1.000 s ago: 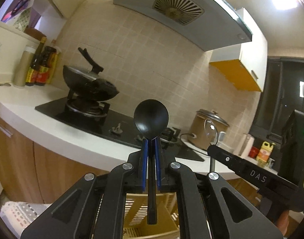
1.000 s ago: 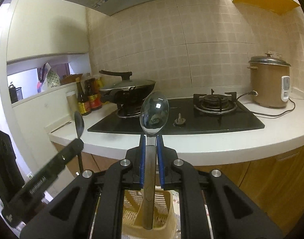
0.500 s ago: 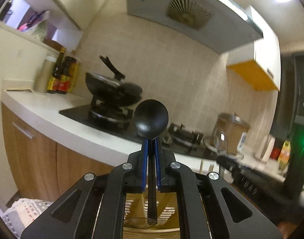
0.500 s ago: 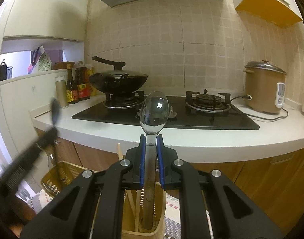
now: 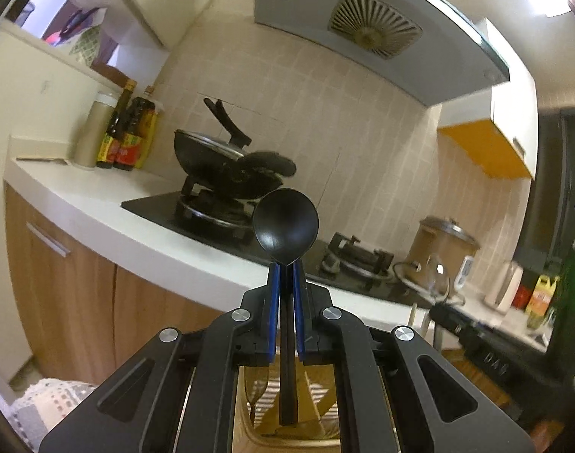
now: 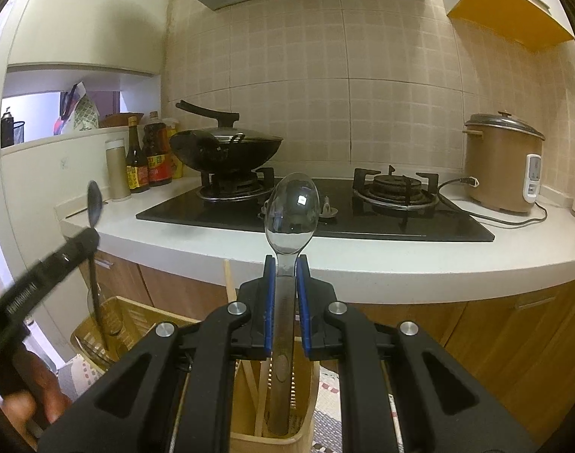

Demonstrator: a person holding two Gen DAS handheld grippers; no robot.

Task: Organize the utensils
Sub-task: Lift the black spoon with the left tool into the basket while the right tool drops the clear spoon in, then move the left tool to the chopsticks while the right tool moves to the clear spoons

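My left gripper (image 5: 286,268) is shut on a black spoon (image 5: 286,222), bowl up, its handle reaching down into a tan slatted utensil holder (image 5: 321,396) below. My right gripper (image 6: 286,262) is shut on a steel spoon (image 6: 292,211), bowl up, its handle inside a second tan holder (image 6: 249,430) that also holds wooden chopsticks (image 6: 229,279). In the right wrist view the left gripper (image 6: 42,275) with the black spoon (image 6: 94,204) shows at the left, over the other holder (image 6: 125,313).
A white counter (image 6: 363,260) carries a black gas hob (image 6: 314,219), a lidded wok (image 6: 227,147), sauce bottles (image 6: 148,154) and a brown rice cooker (image 6: 502,162). Wooden cabinet fronts (image 5: 61,283) stand under it. A patterned mat (image 5: 42,404) lies on the floor.
The left gripper has swung left and lowered the black spoon's handle into its holder. The right gripper has shifted to the chopstick holder, the steel spoon's handle deep inside it.
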